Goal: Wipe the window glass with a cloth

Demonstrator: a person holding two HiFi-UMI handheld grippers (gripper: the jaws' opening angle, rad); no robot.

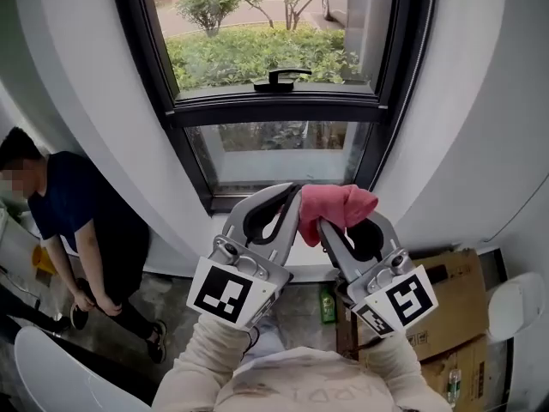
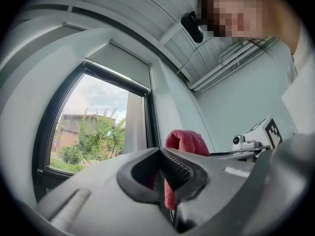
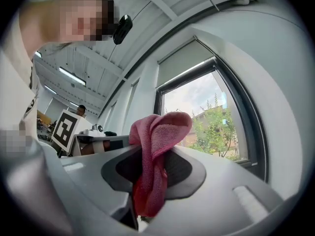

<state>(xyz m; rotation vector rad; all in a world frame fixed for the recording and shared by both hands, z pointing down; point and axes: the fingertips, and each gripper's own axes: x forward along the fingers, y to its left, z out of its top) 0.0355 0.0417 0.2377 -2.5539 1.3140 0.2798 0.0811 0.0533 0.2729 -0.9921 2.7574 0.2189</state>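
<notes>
A pink cloth bunches at the tips of both grippers, just below the lower window glass. My right gripper is shut on the cloth, which rises out of its jaws and folds over. My left gripper is also shut, tip against the cloth's left edge. In the left gripper view a strip of the cloth sits in the slit between that gripper's jaws. The upper pane shows bushes outside.
A black window handle sits on the frame between the panes. A person in a dark shirt stands low at the left. Cardboard boxes and a green bottle lie on the floor below the sill.
</notes>
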